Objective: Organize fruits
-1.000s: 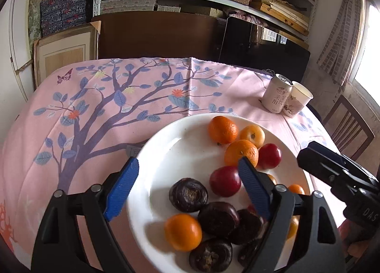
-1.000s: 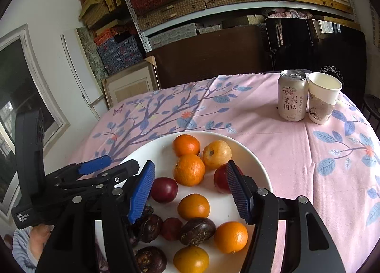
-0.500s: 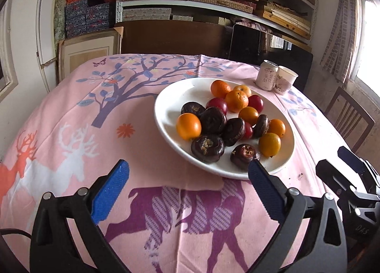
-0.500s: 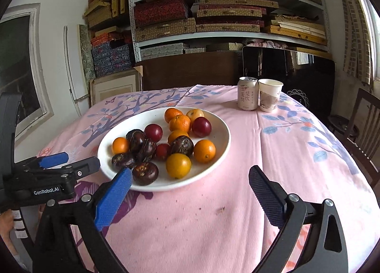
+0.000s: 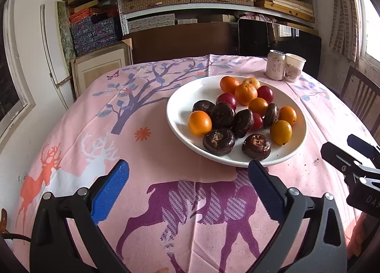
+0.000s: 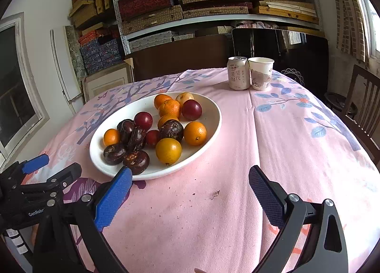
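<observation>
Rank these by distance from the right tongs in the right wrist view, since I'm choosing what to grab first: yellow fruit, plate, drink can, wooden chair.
1. Plate, near rim just ahead-left of the right tongs.
2. Yellow fruit, front of plate.
3. Drink can, far table edge.
4. Wooden chair, beyond table, right.

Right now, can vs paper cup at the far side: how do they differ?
The can is metal with a closed top; the paper cup is open-topped. The can's sides are straight; the paper cup tapers toward its base. The can carries dark printed characters; the paper cup has a pale pinkish picture. Both stand upright, side by side, on the pink tablecloth.
</observation>
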`<move>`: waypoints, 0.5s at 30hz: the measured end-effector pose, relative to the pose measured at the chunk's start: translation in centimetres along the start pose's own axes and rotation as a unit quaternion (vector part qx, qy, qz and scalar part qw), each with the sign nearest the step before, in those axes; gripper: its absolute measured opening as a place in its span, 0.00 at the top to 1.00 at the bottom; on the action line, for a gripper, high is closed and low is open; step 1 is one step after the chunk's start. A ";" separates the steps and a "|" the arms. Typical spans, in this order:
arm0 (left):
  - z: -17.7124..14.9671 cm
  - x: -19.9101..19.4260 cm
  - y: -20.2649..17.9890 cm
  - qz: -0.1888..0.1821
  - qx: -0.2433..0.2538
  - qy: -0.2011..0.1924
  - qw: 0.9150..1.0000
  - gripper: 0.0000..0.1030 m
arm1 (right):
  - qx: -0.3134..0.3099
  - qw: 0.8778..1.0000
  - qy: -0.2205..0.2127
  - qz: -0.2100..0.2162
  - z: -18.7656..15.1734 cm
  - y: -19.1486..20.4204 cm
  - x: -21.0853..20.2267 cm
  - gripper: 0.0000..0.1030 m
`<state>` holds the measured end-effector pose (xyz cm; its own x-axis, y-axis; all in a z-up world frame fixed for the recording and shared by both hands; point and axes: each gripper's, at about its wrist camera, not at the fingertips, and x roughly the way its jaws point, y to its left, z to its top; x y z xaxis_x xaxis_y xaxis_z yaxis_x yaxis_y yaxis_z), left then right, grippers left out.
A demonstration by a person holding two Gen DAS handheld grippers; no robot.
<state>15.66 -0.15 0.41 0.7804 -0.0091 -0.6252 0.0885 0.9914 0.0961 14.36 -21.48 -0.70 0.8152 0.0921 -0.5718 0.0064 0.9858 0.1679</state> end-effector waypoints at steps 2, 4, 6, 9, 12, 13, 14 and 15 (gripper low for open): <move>0.0 -0.2 -0.1 -0.007 -0.001 -0.003 1.000 0.04 | 0.000 1.000 0.000 0.001 0.0 0.0 0.0 0.03; -0.1 -0.5 0.0 -0.015 -0.005 -0.007 1.000 0.04 | 0.000 1.000 0.000 0.001 0.0 0.0 0.0 0.03; 0.0 -0.6 0.1 -0.027 -0.010 -0.008 1.000 0.04 | 0.000 1.000 0.001 0.002 0.0 0.0 0.0 0.03; 0.0 -0.5 0.1 -0.033 -0.015 0.000 0.999 0.04 | -0.001 1.000 0.001 0.002 0.0 0.1 0.0 0.03; -0.1 -0.3 0.1 -0.032 -0.014 0.007 0.999 0.04 | -0.002 1.000 0.002 0.003 -0.1 0.1 0.0 0.03; -0.2 -0.4 0.0 -0.034 -0.013 0.007 0.999 0.04 | -0.003 1.000 0.003 0.003 -0.1 0.1 0.1 0.03; -0.2 -0.5 -0.1 -0.025 -0.011 0.003 1.000 0.04 | -0.003 1.000 0.003 0.003 -0.1 0.1 0.0 0.03; -0.3 -0.7 -0.2 -0.011 -0.006 -0.003 1.000 0.04 | -0.003 1.000 0.002 0.003 -0.1 0.1 0.0 0.03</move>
<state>14.96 -0.33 0.59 0.7826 -0.0315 -0.6218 0.0977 0.9926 0.0726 14.32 -21.32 -0.77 0.8124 0.0994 -0.5746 -0.0026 0.9860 0.1669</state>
